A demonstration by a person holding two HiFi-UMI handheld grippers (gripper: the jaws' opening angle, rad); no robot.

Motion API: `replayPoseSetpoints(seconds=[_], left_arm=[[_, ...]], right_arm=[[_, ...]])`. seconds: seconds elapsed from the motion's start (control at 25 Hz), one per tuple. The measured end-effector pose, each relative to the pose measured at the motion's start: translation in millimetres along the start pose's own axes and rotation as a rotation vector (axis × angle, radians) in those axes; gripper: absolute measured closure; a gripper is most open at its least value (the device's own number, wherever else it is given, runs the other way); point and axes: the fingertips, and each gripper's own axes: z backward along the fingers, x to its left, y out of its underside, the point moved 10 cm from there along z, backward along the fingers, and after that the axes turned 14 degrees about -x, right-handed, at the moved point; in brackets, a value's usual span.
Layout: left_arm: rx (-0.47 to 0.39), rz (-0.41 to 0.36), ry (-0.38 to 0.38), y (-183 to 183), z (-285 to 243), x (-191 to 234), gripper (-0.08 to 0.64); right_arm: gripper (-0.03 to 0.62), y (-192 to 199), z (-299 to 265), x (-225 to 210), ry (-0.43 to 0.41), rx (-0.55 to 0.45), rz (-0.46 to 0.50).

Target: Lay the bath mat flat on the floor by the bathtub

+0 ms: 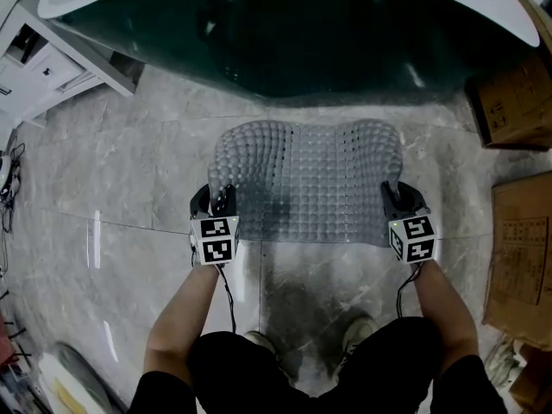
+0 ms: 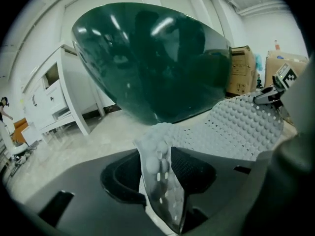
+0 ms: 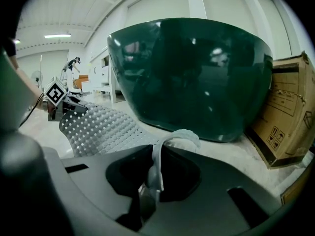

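- The grey, nubbed bath mat point(image 1: 306, 179) is lying on the marble floor point(image 1: 112, 171) just in front of the dark green bathtub point(image 1: 302, 33), apart from its base.
- Its long axis is running parallel to the bathtub's side. One long edge is facing the tub and the other is facing away from it, toward the person.
- The left gripper point(image 1: 216, 201) is sitting at the mat's corner on the side away from the bathtub. Its jaws are standing wide apart, and the corner is rising loosely between them without being pinched.
- The right gripper point(image 1: 401, 198) is sitting at the other corner away from the bathtub, with its jaws clamping the mat's curled edge.
- Both grippers are pointing toward the bathtub and tilting downward.
- Cardboard boxes point(image 1: 513, 102) are standing beside the bathtub's right end, and a white cabinet point(image 1: 43, 67) is standing at its left end.
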Motion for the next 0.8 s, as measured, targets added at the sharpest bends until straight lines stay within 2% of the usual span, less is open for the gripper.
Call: replayPoseSetpoints(seconds=[0.16, 0.24, 0.36, 0.44, 0.6, 0.8], left_arm=[[-0.041, -0.026, -0.102, -0.3, 10.6, 12.7, 0.345], [-0.072, -0.032, -0.111, -4.9, 14.4, 13.3, 0.347], [-0.110, -0.026, -0.073, -11.8, 17.2, 4.7, 0.349], [-0.134, -0.014, -0.029, -16.0, 18.1, -3.6, 0.378], [-0.156, -0.011, 0.048, -23.1, 19.1, -16.4, 0.515], [-0.186, 0.034, 0.121, -29.8, 21.2, -26.7, 0.538]], right_arm=[[0.544, 1.7, 0.1, 2.8, 0.000, -0.005, -0.011], [0.545, 1.7, 1.0, 3.8, -0.002, -0.011, -0.013], [0.545, 1.2, 2.5, 3.7, -0.003, -0.018, -0.013], [0.545, 1.6, 3.9, 2.6, -0.002, -0.024, -0.015], [0.545, 2.4, 5.9, 1.2, 0.004, -0.030, -0.025], [0.545, 3.1, 6.8, -0.9, 0.001, -0.028, -0.022]])
